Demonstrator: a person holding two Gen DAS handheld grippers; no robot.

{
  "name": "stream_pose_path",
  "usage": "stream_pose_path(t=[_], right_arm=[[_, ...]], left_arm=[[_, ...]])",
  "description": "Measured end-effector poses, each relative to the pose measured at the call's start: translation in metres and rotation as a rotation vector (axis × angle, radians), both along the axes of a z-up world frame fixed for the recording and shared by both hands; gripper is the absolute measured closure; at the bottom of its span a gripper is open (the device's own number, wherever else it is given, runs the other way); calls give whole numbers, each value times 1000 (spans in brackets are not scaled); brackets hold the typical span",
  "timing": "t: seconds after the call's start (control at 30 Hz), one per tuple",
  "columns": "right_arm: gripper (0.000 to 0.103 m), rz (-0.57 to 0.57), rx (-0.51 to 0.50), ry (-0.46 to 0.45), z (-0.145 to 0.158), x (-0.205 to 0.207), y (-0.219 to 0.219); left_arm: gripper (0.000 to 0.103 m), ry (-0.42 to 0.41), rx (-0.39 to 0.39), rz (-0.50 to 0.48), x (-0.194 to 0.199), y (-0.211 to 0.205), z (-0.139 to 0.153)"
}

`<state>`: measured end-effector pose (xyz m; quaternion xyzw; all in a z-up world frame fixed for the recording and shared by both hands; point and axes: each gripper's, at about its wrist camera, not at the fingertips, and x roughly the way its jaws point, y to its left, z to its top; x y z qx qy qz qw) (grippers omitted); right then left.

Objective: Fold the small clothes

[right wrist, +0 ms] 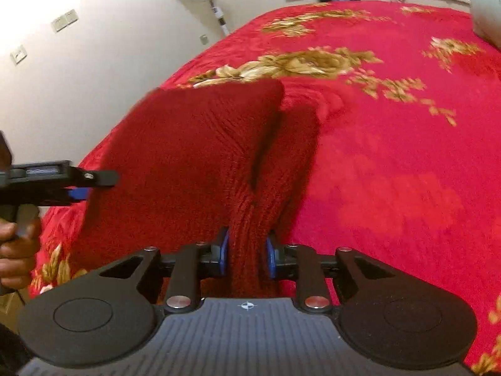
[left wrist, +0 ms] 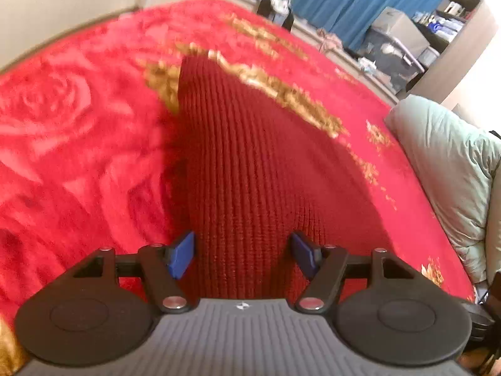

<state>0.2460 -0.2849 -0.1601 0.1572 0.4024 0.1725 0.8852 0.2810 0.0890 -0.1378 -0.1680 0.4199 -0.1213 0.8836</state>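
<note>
A dark red knitted garment (right wrist: pixel 194 156) lies on a bed covered by a red blanket (right wrist: pixel 391 172) with gold flowers, held up at its near edge by both tools. In the right wrist view the right gripper (right wrist: pixel 247 252) has its blue fingers (right wrist: pixel 223 250) pinching a gathered bunch of the knit, which fans out from the pinch toward 12 o'clock and 10 o'clock, one fold sagging toward 1 o'clock. At 9 o'clock in that view a hand (right wrist: pixel 15 250) grips the handle of the other tool, its tip reaching the garment's left edge. In the left wrist view the left gripper (left wrist: pixel 244 255) has its blue fingers (left wrist: pixel 181 255) spread — the ribbed knit (left wrist: pixel 250 156) runs between them and up toward 12 o'clock, and the pads do not visibly press it. A pale green pillow (left wrist: pixel 447 169) sits at 3 o'clock at the bed's edge, and blue curtains (left wrist: pixel 360 0) hang at 1 o'clock.
</note>
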Motion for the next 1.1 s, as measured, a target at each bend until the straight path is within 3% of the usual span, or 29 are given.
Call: stream_pose_path(t=[0.07, 0.2, 0.3, 0.37, 0.43, 0.53, 0.63, 0.7, 0.77, 0.87, 0.97, 1.1], right_arm=[[79, -19, 41, -1, -3, -2, -7], [84, -9, 5, -52, 7, -7, -5], [84, -36, -6, -82, 21, -7, -6], [84, -54, -55, -42, 14, -1, -7], [78, -28, -73, 23, 2, 3, -3], [65, -46, -86, 18, 5, -8, -8], [54, -59, -129, -12, 17, -27, -17], [53, -89, -192, -79, 30, -50, -23], [53, -99, -183, -145, 43, -75, -31], [48, -132, -148, -253, 64, -121, -41], [35, -186, -150, -345, 76, -159, -44], [29, -230, -158, -412, 69, -188, -35]], left_arm=[[33, -49, -13, -22, -14, 4, 11], [32, 81, 92, -89, -12, -16, -13], [35, 42, 77, -115, -20, -20, -4], [37, 83, 116, -144, -22, -27, -15], [37, 104, 141, -152, -23, -31, -15], [37, 114, 136, -107, -34, -27, 0], [22, 31, 266, -67, -61, -34, 26], [6, -65, 371, -28, -87, -47, 47], [0, -155, 426, 6, -119, -60, 68], [0, -258, 442, 38, -169, -77, 90], [0, -335, 440, 83, -212, -88, 97], [0, -348, 429, 164, -246, -100, 88]])
